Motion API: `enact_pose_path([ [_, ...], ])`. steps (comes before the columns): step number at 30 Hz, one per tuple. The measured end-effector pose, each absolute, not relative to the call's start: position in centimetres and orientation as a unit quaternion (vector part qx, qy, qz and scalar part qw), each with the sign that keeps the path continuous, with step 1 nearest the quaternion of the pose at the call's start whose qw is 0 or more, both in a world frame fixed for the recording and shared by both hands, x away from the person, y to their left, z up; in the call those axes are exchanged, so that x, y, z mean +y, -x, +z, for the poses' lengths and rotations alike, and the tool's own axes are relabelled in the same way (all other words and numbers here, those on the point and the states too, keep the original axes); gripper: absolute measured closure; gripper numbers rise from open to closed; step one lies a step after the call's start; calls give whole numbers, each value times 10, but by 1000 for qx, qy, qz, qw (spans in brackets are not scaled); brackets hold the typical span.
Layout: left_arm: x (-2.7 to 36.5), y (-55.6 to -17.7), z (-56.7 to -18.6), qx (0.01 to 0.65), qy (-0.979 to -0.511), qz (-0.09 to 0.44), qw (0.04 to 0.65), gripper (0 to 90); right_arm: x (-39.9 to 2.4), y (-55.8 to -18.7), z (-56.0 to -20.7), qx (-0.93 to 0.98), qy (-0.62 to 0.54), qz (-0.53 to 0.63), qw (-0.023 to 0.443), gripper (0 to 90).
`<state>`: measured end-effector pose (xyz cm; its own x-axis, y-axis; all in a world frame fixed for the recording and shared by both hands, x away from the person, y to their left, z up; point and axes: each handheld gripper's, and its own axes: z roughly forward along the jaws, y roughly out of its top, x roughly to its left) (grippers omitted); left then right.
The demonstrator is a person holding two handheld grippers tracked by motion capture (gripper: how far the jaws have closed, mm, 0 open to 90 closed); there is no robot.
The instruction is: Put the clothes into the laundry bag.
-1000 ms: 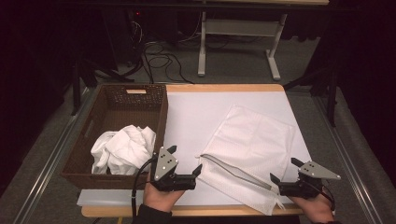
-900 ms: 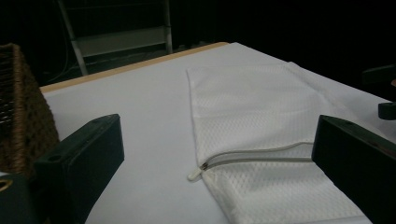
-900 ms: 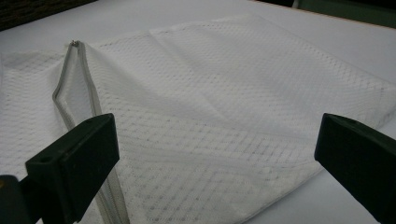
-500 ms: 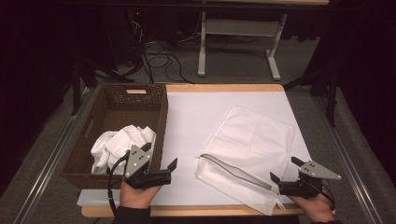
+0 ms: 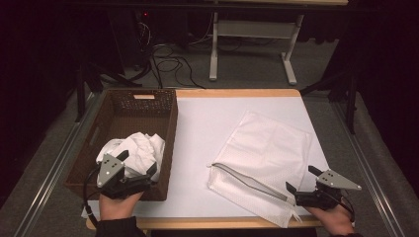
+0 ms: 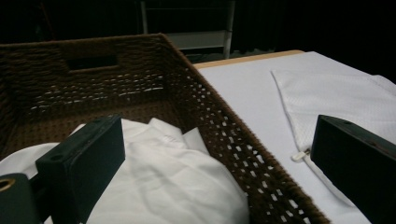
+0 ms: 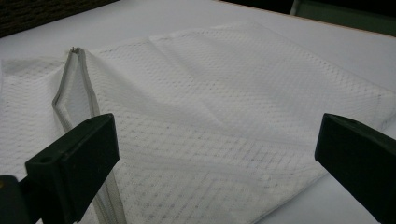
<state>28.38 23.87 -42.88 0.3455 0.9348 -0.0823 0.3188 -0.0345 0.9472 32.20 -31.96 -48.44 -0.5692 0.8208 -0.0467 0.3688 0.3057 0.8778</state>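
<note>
Hovering at the near edge of the surface (image 5: 197,118), both grippers have their fingers spread wide and grasp nothing. The left gripper (image 5: 141,177) sits over the near right corner of the wicker basket (image 5: 170,123); in the left gripper view one finger stands above the crumpled white cloth (image 6: 154,186) while the other is out past the basket's right wall, so the rim lies between them. The left hand (image 5: 116,205) grips it from below, the fingers pointing right and slightly away. The right gripper (image 5: 300,185) hangs at the near right corner of the white mesh bag (image 5: 269,148), its fingers pointing left toward the bag's zipper (image 5: 249,181); whether they touch the mesh I cannot tell. The right hand (image 5: 336,217) holds it low at the surface edge. The cloth lies bunched in the basket's near half. Farther out, the bag lies flat and slanted on the white surface, its zipped mouth partly gaping.
</note>
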Motion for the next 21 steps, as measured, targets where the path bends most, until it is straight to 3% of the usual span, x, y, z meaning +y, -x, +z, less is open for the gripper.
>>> enact_pose_path([
  [10,261,-279,-433,509,-639,336,469,44,-319,-323,-486,770,-386,440,253,2],
  [21,252,-284,-421,501,-653,360,440,113,-318,-324,-489,774,-387,434,251,2],
])
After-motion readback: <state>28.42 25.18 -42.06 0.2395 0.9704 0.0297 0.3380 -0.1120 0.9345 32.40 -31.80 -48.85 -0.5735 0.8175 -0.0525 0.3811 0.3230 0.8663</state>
